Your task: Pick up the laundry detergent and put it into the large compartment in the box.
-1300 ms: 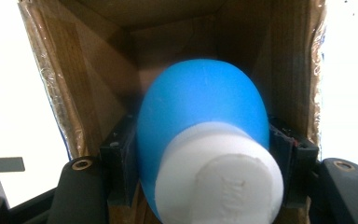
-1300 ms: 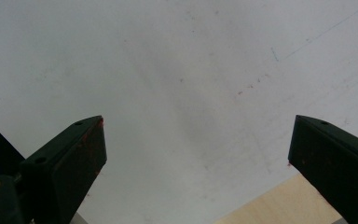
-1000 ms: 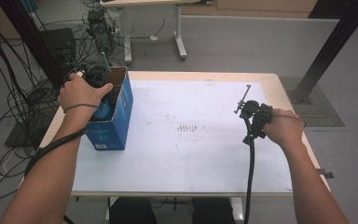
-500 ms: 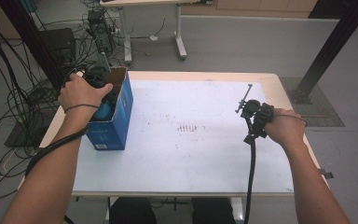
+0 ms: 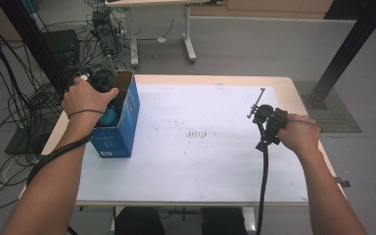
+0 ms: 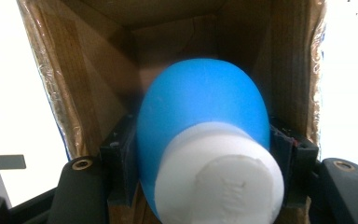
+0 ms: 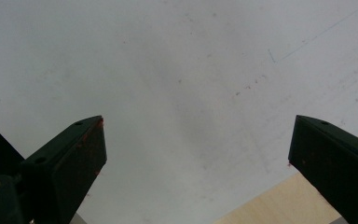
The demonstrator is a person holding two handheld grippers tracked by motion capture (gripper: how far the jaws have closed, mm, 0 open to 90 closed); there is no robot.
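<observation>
Standing on a grey smooth floor (image 5: 254,46), a light wooden table under a white scuffed sheet (image 5: 210,156); beyond it, showing white metal legs, a second wooden desk (image 5: 188,44); sprawling at left, tangled black cables (image 5: 10,107); slanting at right, a black metal post (image 5: 345,46).

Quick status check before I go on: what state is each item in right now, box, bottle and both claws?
Blue box: upright at the table's left edge, top open.
Blue bottle: white cap toward the camera, body inside the box, clamped.
Left claw: shut on the bottle, reaching into the box.
Right claw: open, nothing between its jaws, over the white table sheet.
Table: white sheet with faint marks.
</observation>
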